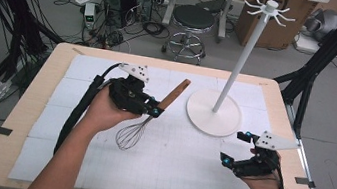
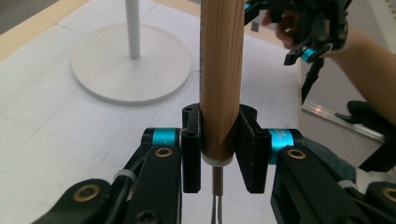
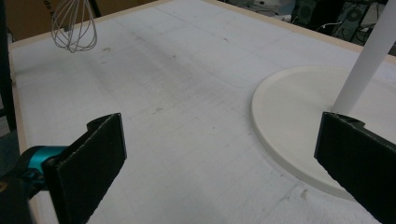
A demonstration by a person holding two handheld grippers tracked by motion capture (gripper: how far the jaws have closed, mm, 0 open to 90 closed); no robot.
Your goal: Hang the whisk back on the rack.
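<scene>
The high view looks forward and down from above the person's side, taking in the whole table (image 1: 23, 103) and the cluttered floor beyond its far edge. The left gripper view sits close behind the left gripper (image 2: 219, 154), looking along its jaws across the mat toward the white stand (image 2: 132, 65) and the right gripper (image 2: 310, 39) farther off. The right gripper view rides low over the mat behind the right gripper (image 3: 224, 154), facing the table's left side. All three views share the stand's round base and the whisk (image 3: 74, 25).
</scene>
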